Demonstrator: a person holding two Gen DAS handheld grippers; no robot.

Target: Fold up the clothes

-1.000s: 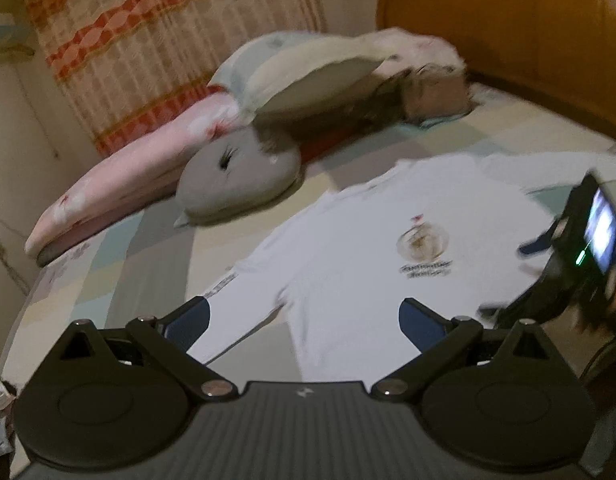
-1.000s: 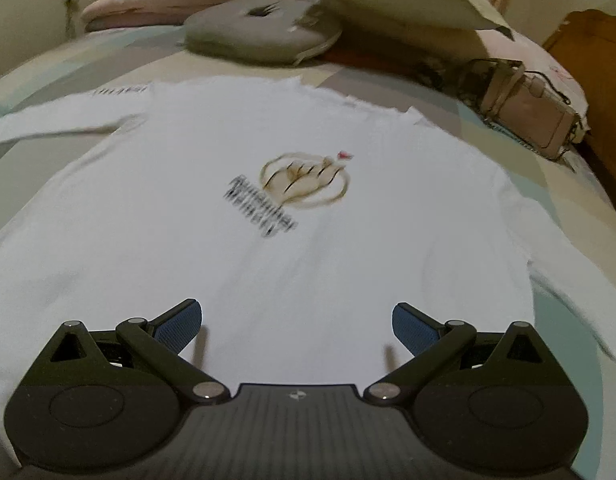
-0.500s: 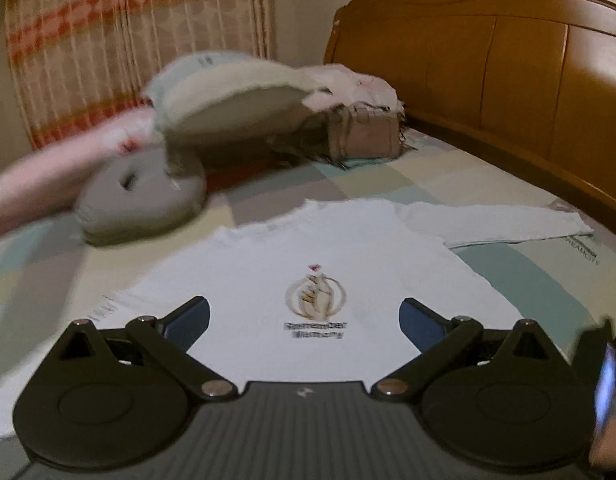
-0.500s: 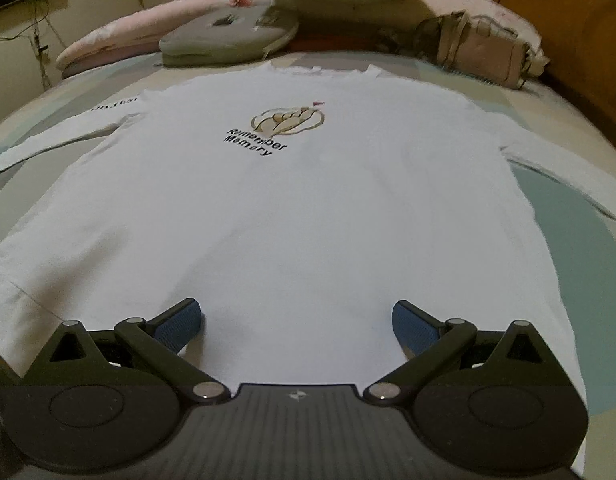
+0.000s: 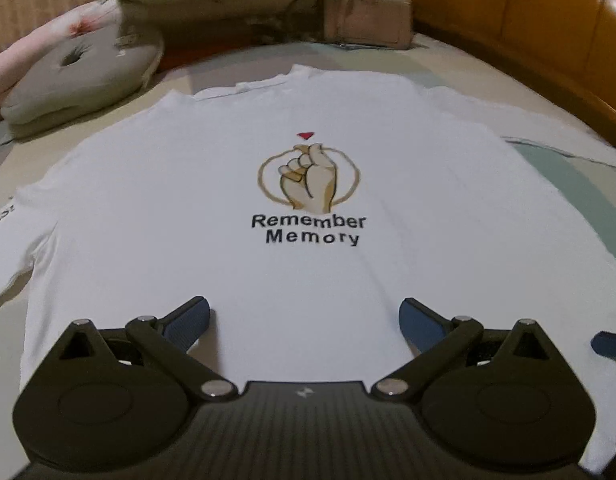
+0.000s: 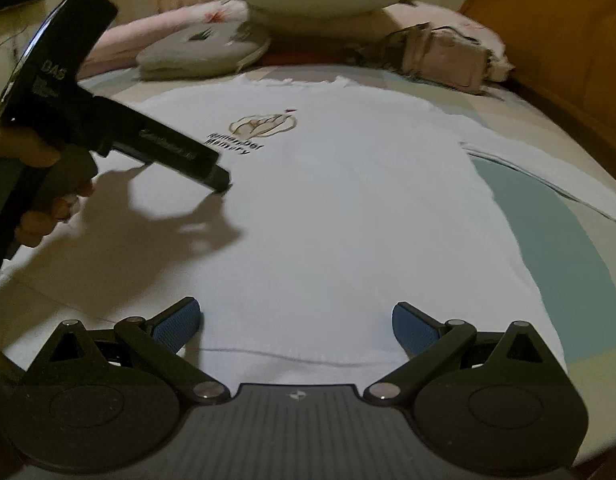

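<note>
- White long-sleeve shirt [image 5: 308,272] lies flat, face up, on bed [image 6: 580,248].
- Left gripper [image 5: 303,320] & right gripper [image 6: 295,322]: jaws wide apart, empty, low over the hem end.
- Step: pre-grasp; next prob. needs pinching the hem corners.

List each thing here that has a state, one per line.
white shirt: spread flat on bed, print up, unfolded
right sleeve: stretched out sideways
left gripper: open, empty, above shirt
right gripper: open, empty, at hem
beige handbag: lying by pillows
</note>
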